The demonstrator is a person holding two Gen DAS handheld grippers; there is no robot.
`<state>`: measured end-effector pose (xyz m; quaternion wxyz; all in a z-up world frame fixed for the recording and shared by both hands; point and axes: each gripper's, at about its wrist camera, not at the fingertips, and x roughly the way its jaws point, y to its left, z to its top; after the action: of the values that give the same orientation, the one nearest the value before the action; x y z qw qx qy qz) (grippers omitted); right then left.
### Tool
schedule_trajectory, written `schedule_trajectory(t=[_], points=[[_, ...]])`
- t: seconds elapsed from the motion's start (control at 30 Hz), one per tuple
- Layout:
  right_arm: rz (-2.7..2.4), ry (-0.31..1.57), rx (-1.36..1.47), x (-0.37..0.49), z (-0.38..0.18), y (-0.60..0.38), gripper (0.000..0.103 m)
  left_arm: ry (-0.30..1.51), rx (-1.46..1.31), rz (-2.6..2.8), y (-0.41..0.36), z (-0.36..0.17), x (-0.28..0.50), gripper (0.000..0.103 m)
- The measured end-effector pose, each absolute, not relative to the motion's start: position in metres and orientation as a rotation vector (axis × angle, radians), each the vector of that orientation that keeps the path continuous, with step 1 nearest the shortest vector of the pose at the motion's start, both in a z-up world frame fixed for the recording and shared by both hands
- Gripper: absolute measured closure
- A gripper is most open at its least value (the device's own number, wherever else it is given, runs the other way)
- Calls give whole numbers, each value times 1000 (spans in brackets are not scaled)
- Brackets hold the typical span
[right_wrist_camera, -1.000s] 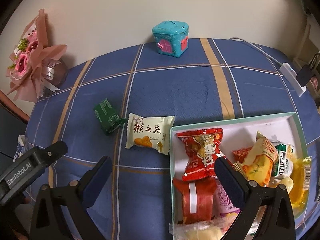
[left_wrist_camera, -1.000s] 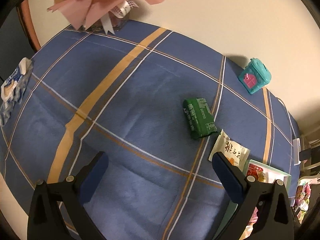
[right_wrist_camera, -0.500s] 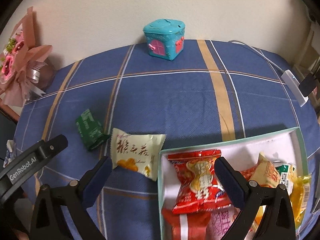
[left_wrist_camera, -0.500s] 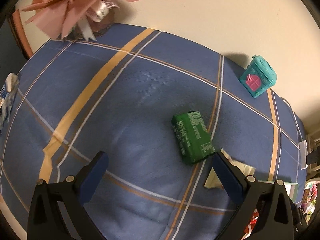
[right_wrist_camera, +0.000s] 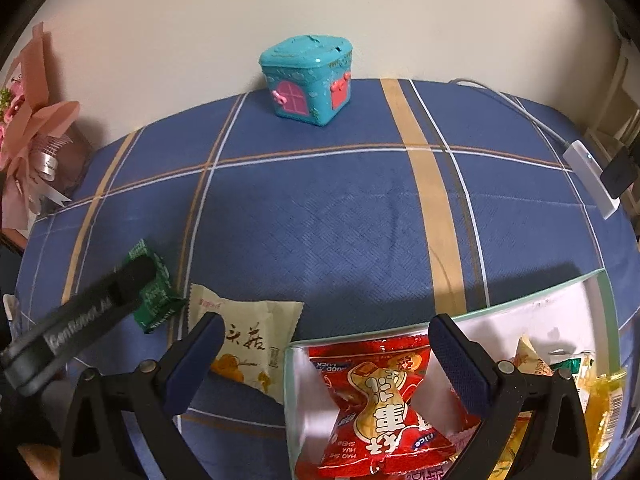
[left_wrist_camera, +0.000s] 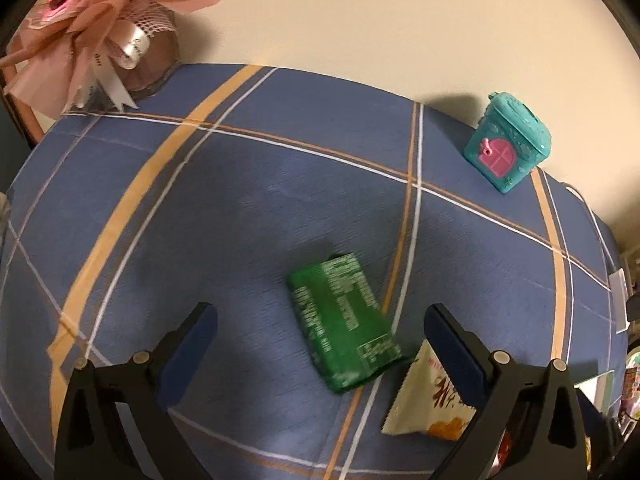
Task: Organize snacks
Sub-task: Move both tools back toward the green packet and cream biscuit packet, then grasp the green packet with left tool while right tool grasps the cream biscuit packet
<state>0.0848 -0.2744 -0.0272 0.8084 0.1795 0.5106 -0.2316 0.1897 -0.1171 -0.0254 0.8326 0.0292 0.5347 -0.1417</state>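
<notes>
Right up front in the left wrist view, the left gripper [left_wrist_camera: 320, 332] has its jaws spread wide with nothing between the pads, hovering over the blue plaid tablecloth [left_wrist_camera: 224, 208]. The green snack pack [left_wrist_camera: 344, 320] lies flat on the cloth in the gap between the two fingers, a bit closer to the right one, not touched by either as far as I can tell. Just beside its near corner is the cream snack packet [left_wrist_camera: 424, 404], partly hidden behind the right finger. Over in the right wrist view, the right gripper [right_wrist_camera: 324, 352] is also wide open and empty, hanging above the near left corner of the snack box [right_wrist_camera: 532, 300], which has a pale green rim and white inside. A red candy wrapper [right_wrist_camera: 380, 400] sits in that corner, with yellow and green wrappers [right_wrist_camera: 568, 364] piled toward the right, partly cut off. The cream packet lies on the cloth just left of the box wall, and the green pack is a little further left with the other gripper's black body crossing over it. Further back the cloth is mostly bare. At the far edge by the wall stands a teal house-shaped box [right_wrist_camera: 308, 80] with pink windows, a pink bouquet [right_wrist_camera: 32, 132] sits off in the far left corner, and a white cable adapter [right_wrist_camera: 588, 176] lies at the right edge.
</notes>
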Motion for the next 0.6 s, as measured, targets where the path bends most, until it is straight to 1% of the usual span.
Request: schedule_trajectory(t=[0.03, 0.07, 0.1, 0.17, 0.2, 0.23, 0.27, 0.3, 0.33, 0.37, 0.6], points=[[-493, 1095, 384, 85, -29, -274, 0, 1132, 66, -304, -119, -27, 190, 5], [-493, 1098, 384, 85, -30, -274, 0, 1133, 70, -308, -121, -29, 190, 11], [-494, 1101, 383, 85, -31, -274, 0, 1134, 71, -310, -122, -30, 190, 14], [-495, 1104, 381, 86, -32, -273, 0, 1138, 62, -309, -122, -33, 191, 26], [-494, 1107, 379, 87, -33, -273, 0, 1139, 58, -308, -121, -34, 191, 29], [-491, 1108, 377, 87, -33, -272, 0, 1138, 55, -307, -121, -34, 190, 39], [-489, 1109, 375, 88, -34, -271, 0, 1137, 49, -310, -120, -34, 190, 46], [-489, 1109, 375, 88, -34, -270, 0, 1132, 44, -318, -120, -34, 190, 49], [-488, 1108, 373, 88, -34, -270, 0, 1123, 42, -325, -120, -32, 189, 54], [-486, 1108, 372, 88, -33, -269, 0, 1118, 45, -328, -120, -31, 188, 57], [-433, 1161, 292, 93, -35, -254, 0, 1147, 30, -340, -112, -31, 183, 61]])
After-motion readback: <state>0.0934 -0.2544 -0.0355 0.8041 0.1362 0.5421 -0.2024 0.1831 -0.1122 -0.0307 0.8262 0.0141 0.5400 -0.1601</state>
